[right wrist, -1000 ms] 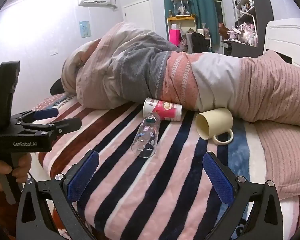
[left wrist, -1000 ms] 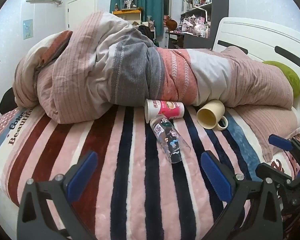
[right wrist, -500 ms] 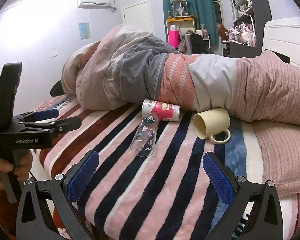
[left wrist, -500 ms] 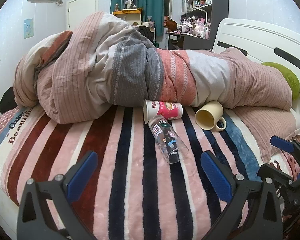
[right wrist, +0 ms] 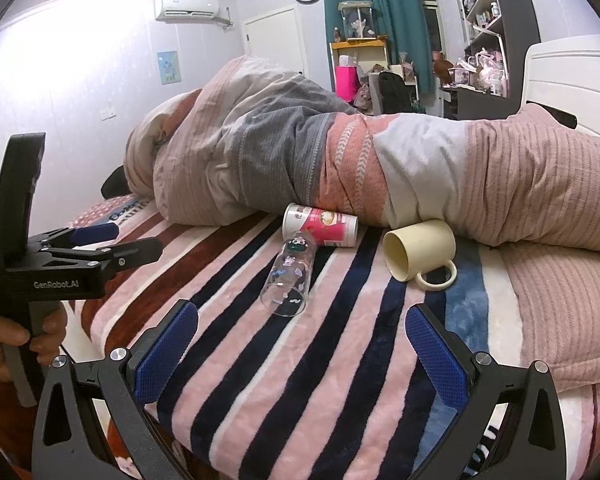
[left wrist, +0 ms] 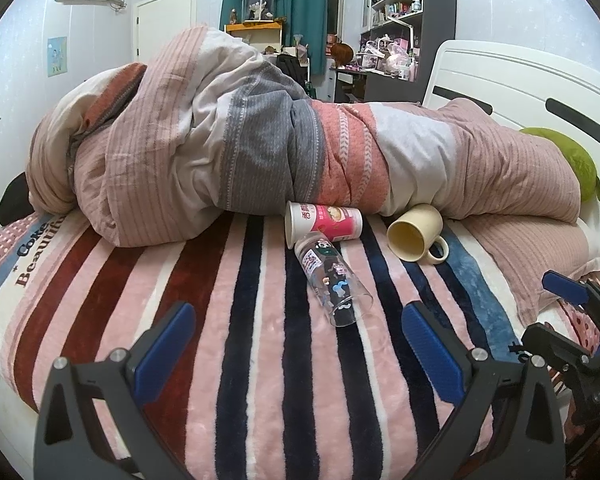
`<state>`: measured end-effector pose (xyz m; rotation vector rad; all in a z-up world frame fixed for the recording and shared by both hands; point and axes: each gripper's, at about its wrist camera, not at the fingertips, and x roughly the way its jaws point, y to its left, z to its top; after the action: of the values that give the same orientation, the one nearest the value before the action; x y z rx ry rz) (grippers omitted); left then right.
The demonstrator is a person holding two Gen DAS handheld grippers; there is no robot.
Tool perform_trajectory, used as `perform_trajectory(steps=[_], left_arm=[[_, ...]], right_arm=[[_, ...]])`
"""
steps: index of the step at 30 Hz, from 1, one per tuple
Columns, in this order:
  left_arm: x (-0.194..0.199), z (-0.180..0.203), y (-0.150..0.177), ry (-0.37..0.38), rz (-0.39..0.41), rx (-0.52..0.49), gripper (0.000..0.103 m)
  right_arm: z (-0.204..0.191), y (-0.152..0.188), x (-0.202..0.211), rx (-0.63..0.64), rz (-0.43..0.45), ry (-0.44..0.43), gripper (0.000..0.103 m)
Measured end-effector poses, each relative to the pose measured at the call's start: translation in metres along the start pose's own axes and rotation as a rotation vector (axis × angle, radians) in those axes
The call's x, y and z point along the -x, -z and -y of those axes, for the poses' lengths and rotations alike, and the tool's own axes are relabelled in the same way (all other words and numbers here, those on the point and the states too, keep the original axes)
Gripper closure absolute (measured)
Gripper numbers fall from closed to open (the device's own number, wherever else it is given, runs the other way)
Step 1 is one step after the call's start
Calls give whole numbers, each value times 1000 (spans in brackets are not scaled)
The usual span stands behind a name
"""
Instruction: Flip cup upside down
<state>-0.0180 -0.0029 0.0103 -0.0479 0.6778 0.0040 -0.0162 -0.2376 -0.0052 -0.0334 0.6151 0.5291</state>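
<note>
On the striped blanket (left wrist: 228, 320), in front of the rolled duvet (left wrist: 260, 152), the glass cup (left wrist: 332, 284) is lying on its side, mouth pointing toward me. I am holding both my left gripper (left wrist: 296, 344) and right gripper (right wrist: 300, 344) spread and empty, neither clearly nearer.

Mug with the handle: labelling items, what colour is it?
Pale cream-yellow mug, plain, clearest in the right wrist view.

Three cups lie on their sides: a clear printed glass (left wrist: 332, 282), touching a pink paper cup (left wrist: 322, 224); a cream mug (left wrist: 416, 233) near.
</note>
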Motion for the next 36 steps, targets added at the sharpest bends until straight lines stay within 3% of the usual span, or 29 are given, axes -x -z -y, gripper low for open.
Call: perform_trajectory(steps=[36], left_arm=[[-8,2,1,1,-18,2,0]], right_arm=[[0,3,-3,13,-15,-19,0]])
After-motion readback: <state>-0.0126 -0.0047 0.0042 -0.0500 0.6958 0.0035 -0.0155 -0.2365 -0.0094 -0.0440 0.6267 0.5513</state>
